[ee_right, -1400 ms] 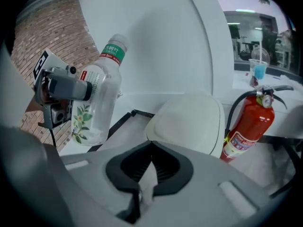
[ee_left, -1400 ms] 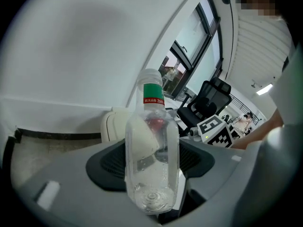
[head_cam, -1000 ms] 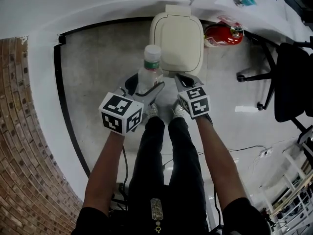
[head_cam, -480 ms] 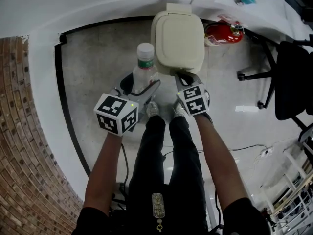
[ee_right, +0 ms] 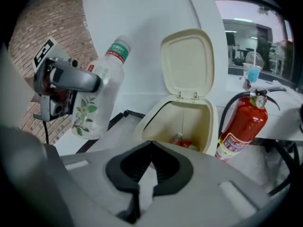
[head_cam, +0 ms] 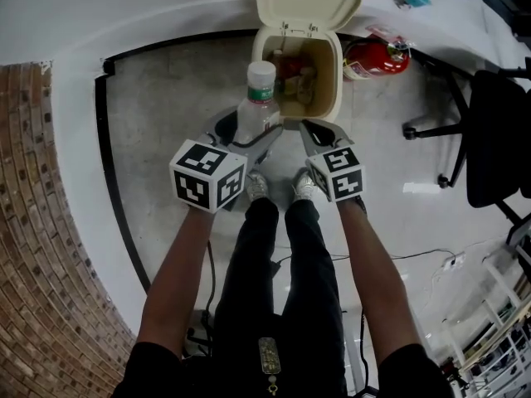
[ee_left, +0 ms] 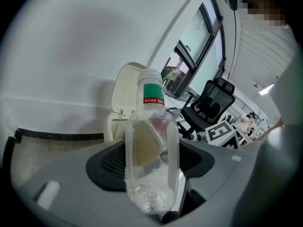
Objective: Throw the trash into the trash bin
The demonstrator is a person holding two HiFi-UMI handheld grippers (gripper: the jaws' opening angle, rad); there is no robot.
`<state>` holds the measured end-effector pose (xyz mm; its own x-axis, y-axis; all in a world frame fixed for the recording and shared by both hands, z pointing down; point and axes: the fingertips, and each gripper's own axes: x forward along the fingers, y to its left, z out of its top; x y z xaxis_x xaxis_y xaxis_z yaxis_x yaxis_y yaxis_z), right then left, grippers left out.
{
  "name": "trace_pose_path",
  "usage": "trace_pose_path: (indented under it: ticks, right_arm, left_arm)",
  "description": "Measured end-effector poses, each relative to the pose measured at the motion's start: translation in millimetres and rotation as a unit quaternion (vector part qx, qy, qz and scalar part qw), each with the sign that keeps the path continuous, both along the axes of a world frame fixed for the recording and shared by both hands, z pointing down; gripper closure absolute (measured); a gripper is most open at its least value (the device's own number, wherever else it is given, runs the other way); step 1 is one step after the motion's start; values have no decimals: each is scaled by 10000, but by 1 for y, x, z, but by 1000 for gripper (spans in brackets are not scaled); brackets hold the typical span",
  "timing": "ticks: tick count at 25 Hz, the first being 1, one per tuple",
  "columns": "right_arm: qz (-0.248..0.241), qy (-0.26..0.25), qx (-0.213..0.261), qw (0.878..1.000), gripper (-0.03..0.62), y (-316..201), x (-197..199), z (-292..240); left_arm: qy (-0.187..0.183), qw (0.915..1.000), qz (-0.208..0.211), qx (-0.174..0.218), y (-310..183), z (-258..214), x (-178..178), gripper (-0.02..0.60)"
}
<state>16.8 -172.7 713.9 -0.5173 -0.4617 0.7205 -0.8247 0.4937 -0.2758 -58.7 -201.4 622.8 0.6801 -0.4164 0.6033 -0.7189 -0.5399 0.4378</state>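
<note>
- The trash bin (head_cam: 334, 81), a cream pedal type, stands at the top centre of the head view against the white wall. Its lid (head_cam: 307, 1) is tipped up and back, so the mouth is open. Some rubbish already lies at the bottom, with something red among it.
- Judged from this, the task is past the grasp and the opening of the bin. What remains is to carry the bottle over the mouth and release it. The bottle has not yet crossed the rim.
- Both forearms reach straight forward and down from the lower middle of the head view. They run roughly parallel, with the person's legs and shoes between them. Whether a foot is on the pedal cannot be made out.
- A red fire extinguisher (head_cam: 377, 59) lies just right of the bin. A black office chair (head_cam: 494, 139) sits at the right edge.
- The bottle (head_cam: 257, 106) is clear plastic with a white cap and a green neck band, and looks nearly empty. It is held upright just left of the bin's front rim, near but outside the opening.
- The left gripper (head_cam: 247, 133) pinches the bottle low on its body. In the left gripper view the dark pads press it from both sides.
- The right gripper (head_cam: 314, 131) hovers just before the bin's near rim. Its jaws are pressed together with nothing between them, as the right gripper view shows.
</note>
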Motion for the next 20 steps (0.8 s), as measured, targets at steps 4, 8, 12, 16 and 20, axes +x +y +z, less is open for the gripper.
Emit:
trace_pose_path:
  ticks: [4,8,12,16,20]
  right_arm:
    - [29,-110,297,9995,592,-14,16,-25]
    - [20,-99,460,9989,592,-28,41,-35]
    - [87,-67,469,9988,592,-32,68,-31]
    - [210,-190,370,9989,592,-44,77,-19]
    - [283,-334,386,9983,592,-61,83,-14]
  left_arm:
    - [38,9997,223,28,-28,10,31,270]
    - [55,9996,283,-13,-56,29,53,270]
    - [-59,9995,295,39,-80,47,74,270]
    - [-482,9976,492,-117,-86,81,86,265]
    - [-975,9929,574,-355,-87,115,89,262]
